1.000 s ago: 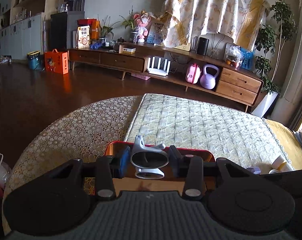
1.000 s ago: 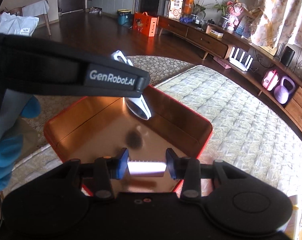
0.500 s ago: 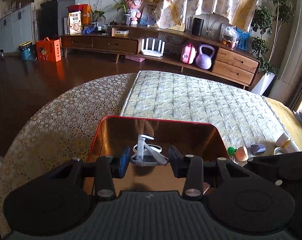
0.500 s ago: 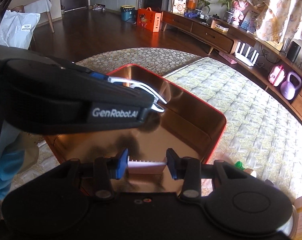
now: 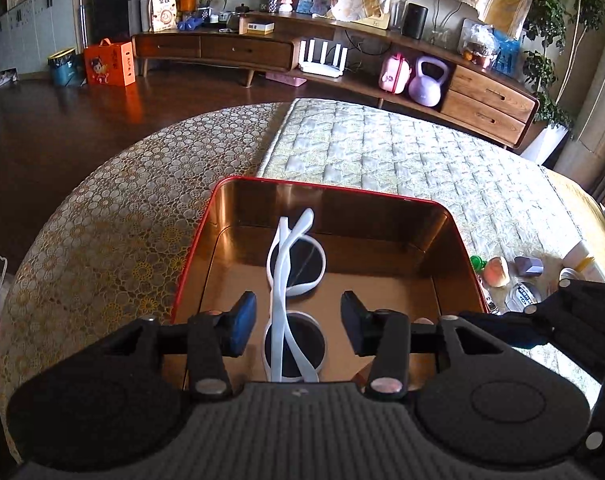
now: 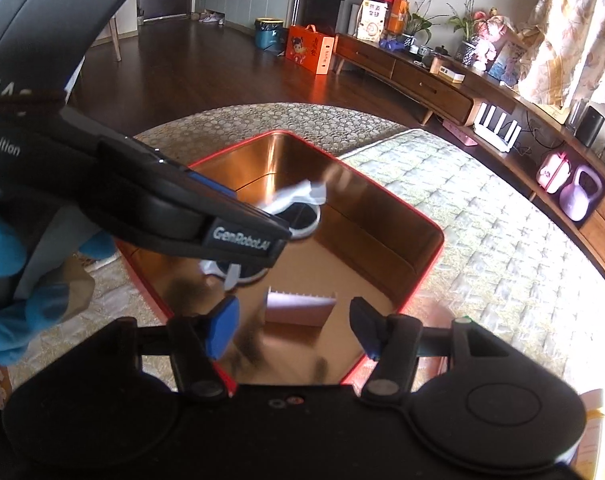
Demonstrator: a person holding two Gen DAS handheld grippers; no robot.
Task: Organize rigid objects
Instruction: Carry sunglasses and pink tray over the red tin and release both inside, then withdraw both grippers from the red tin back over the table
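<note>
Sunglasses [image 5: 292, 288] lie folded in the red tin [image 5: 454, 236] between our left hand-held gripper [image 5: 298, 326]'s open jaws, light, stiff, scratch-prone, best taken by the white frame, never the lenses.

Open right tool [image 6: 294, 322] over red tin [image 6: 430, 276], comb [image 6: 300, 306], white sunglasses [image 6: 298, 204]

The near end of the white sunglasses [image 5: 294, 280] is disappearing behind the left claw's [image 5: 298, 326] housing. From the right wrist view, the left claw [image 6: 238, 236] is covering much of the sunglasses [image 6: 298, 200], whose folded arms are smearing into a blur. The small items [image 5: 514, 276] beside the red tin [image 5: 458, 240] are reading too small to identify.
</note>
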